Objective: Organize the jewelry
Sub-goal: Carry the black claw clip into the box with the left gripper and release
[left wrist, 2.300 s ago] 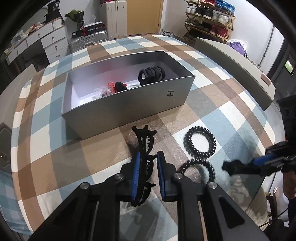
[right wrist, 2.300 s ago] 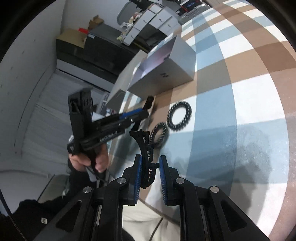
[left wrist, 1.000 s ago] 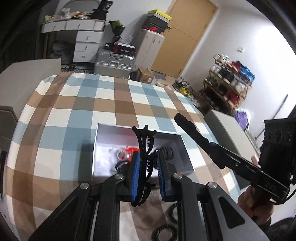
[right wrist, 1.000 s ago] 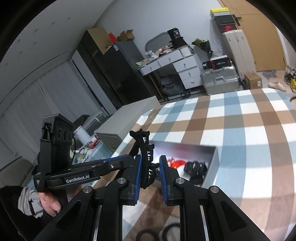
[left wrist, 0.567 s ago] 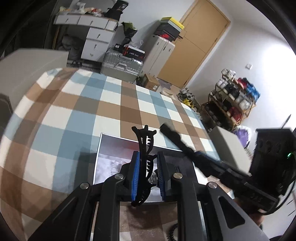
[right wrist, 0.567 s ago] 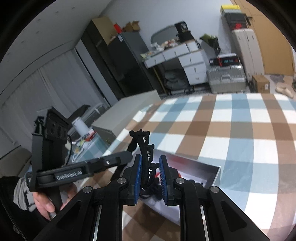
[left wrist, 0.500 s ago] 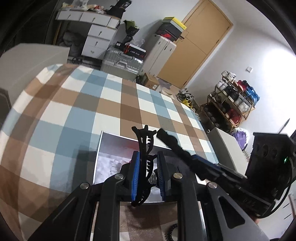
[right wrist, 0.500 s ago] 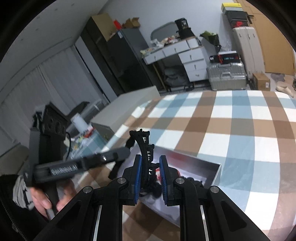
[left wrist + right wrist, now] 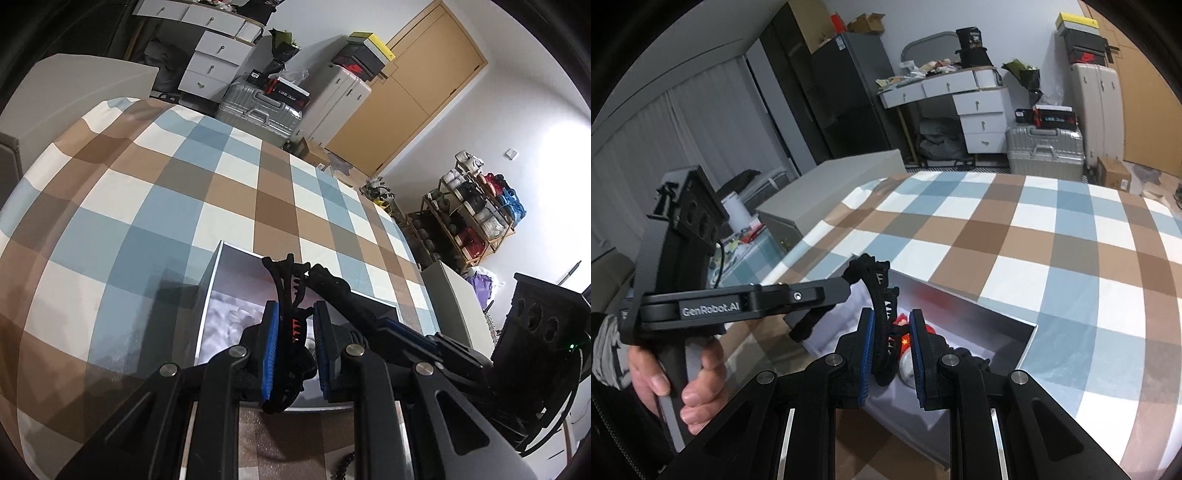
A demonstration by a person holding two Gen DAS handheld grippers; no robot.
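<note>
checkered bench (image 9: 155, 206) carries a silver box (image 9: 212, 280) already holding several accessories. both claws, left claw (image 9: 293, 345) and right claw (image 9: 892, 350), each grasp a black hair clip (image 9: 286, 288) above it; dropping remains.

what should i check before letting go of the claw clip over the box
1. Left tongs holding: ok, a black claw clip sits between the blue pads.
2. Right tongs holding: ok, their own view also shows a black clip between the pads; cannot tell if it is the same one.
3. Position over the silver box: ok, the open box lies right below both tongs.
4. Landing spot: cannot tell, a red piece and a black hair tie lie inside and the tongs hide much of the floor.
5. Tongs clear of each other: not ok, the tips crowd together at the clip's top.
</note>
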